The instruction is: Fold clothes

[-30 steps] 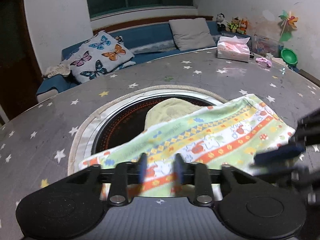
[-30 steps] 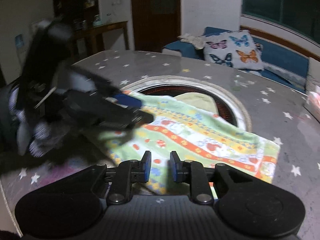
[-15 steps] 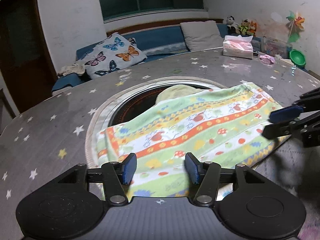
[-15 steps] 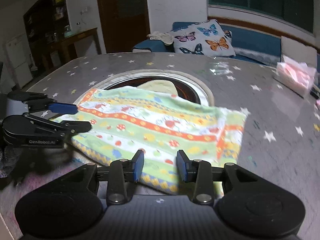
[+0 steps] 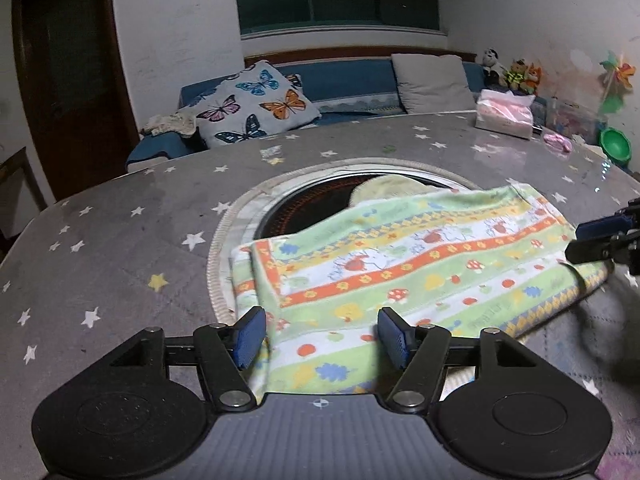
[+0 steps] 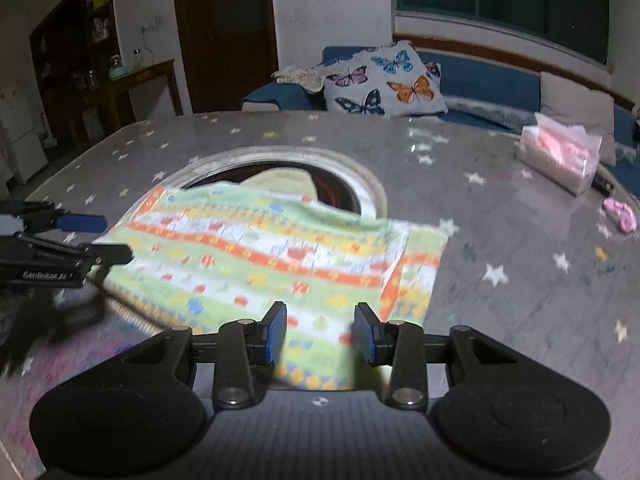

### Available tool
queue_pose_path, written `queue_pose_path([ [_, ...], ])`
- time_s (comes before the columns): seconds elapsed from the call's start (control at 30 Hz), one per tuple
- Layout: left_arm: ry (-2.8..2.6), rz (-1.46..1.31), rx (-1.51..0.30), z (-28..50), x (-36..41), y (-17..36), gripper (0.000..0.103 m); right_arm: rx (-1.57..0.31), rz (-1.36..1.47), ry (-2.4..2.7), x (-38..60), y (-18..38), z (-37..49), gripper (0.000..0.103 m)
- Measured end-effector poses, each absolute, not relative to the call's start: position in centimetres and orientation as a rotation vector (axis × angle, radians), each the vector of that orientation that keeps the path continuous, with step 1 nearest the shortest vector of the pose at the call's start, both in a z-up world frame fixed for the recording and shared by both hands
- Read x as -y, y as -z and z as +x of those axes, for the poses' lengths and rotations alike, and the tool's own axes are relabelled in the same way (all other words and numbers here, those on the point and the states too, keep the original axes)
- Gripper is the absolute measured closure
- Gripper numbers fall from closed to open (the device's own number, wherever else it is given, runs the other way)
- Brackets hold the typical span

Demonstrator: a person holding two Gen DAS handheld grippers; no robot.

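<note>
Grey star-printed table (image 5: pixel 120 216) fills the left wrist view, where the left gripper (image 5: pixel 322 338), nearly closed a second ago, now has its jaws opening clear of the folded patterned cloth (image 5: pixel 400 264), which lies flat across the round recess (image 5: pixel 304 208) that holds a pale yellow item (image 5: pixel 384 188); the right gripper (image 5: pixel 600 240) hangs at the cloth's right end. Right wrist view, blurred: the right gripper (image 6: pixel 320 338) stands apart over the cloth's near edge (image 6: pixel 280 256), touching nothing, with a tissue pack (image 6: pixel 560 156) and pink object (image 6: pixel 620 214) well off on the table (image 6: pixel 500 200).
</note>
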State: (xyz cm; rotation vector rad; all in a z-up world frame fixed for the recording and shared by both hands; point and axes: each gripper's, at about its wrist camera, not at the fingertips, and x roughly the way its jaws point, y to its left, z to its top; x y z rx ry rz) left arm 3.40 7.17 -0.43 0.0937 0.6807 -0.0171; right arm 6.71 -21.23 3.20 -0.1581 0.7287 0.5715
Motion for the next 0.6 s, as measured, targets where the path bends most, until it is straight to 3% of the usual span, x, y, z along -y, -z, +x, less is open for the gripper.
queue_pose_path([
  [0.6,-0.071,0.041,-0.728,7.5,-10.3,0.6,0.036,-0.75,-0.149,-0.6,16.8,-2.7,13.8,0.069],
])
